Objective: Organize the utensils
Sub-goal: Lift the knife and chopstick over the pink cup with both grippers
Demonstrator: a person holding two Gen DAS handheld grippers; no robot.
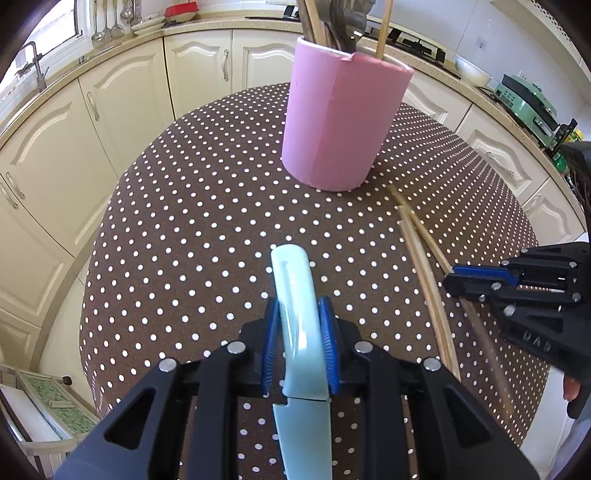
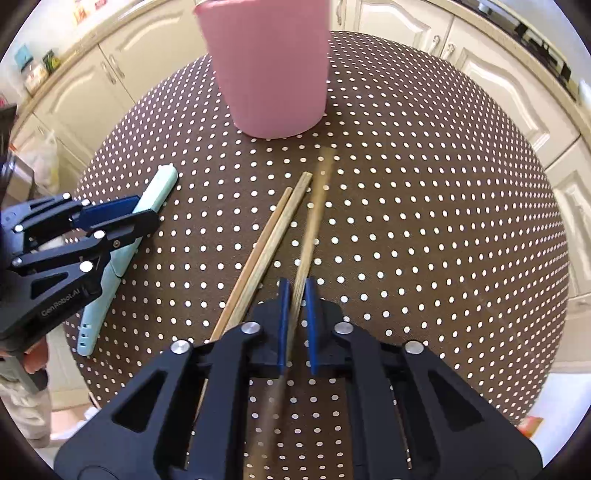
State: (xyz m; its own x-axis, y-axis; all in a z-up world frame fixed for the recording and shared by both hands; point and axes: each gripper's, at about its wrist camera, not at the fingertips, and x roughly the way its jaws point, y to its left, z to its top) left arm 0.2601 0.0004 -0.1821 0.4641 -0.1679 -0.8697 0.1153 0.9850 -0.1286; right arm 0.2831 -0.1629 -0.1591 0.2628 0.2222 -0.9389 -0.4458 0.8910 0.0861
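The left gripper [image 1: 298, 332] is narrowed onto a pale mint-green knife [image 1: 297, 332], its blue pads pressing both sides of the handle where it meets the sheathed blade; the knife lies along the brown dotted tablecloth [image 1: 184, 221]. The right gripper [image 2: 296, 314] is drawn almost fully together on a single wooden chopstick [image 2: 314, 221], which runs between the blue pads and appears blurred along its length; whether that chopstick rests on the cloth or is raised off it cannot be told. Two further chopsticks [image 2: 269, 236] lie side by side on the cloth just left of the held one, their far ends near the base of the pink holder [image 2: 269, 74]. The left wrist view shows the holder's open top: a pink cylindrical holder [image 1: 340, 122] standing upright at the far side of the table, containing several wooden sticks and dark-handled utensils that cannot be identified individually. The right wrist view cuts the holder off at the rim and shows nothing of its contents. That view alone shows the knife's whole length, including the slotted end of its sheath near the table edge. The left wrist view alone shows the counter behind, with ladles hanging [image 1: 110, 22], a white bowl [image 1: 471, 70] and a green appliance [image 1: 524, 103].
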